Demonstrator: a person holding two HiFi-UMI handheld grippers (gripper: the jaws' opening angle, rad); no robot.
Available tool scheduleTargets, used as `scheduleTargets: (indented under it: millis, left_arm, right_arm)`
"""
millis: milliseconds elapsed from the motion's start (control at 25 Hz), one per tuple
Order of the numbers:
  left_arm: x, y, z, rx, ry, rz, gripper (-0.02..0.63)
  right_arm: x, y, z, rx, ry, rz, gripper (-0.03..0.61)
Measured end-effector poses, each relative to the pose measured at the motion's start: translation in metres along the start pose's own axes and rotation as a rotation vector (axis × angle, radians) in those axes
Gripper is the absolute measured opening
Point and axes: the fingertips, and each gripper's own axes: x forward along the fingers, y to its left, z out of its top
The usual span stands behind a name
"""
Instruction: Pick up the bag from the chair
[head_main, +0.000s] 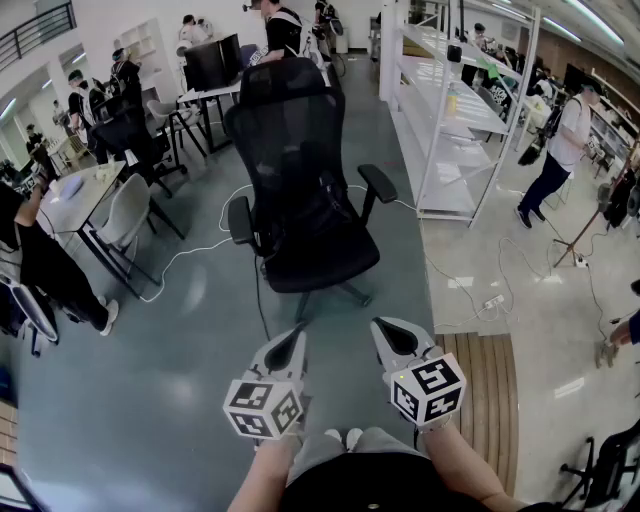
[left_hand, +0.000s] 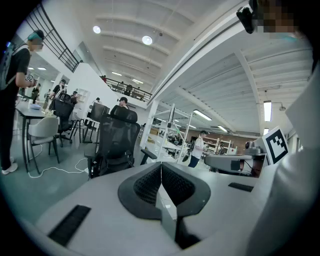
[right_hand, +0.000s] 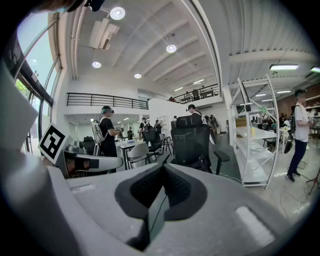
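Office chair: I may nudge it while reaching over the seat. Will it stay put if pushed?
Probably not. The office chair stands on a star base, the kind that usually carries castors, on a smooth floor, so it would likely roll. A push high on the tall mesh back might also swivel or rock it.

Head view steeply down from above; gripper views low, facing forward; all share chair

Open floor up to chair, shelving rightward
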Motion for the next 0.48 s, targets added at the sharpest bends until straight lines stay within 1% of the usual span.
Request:
scheduleTargets:
  millis: [200,360,480]
  left_arm:
    - [0.004,0.001,-0.006,-0.01,-0.001,0.005,0.017]
    - [0.006,-0.001,-0.009,-0.016,0.005,0.0,0.017]
    - [0.008,-0.004,-0.01,-0.019,0.002,-0.004,0.017]
  right_arm:
    - [0.003,-0.007,-0.003,0.0,0.003,-0.008,-0.003]
    - [0.004,-0.002,-0.005,0.008,0.002,0.013,-0.003]
    - [0.007,0.003,-0.004,-0.008,0.002,0.03,-0.003]
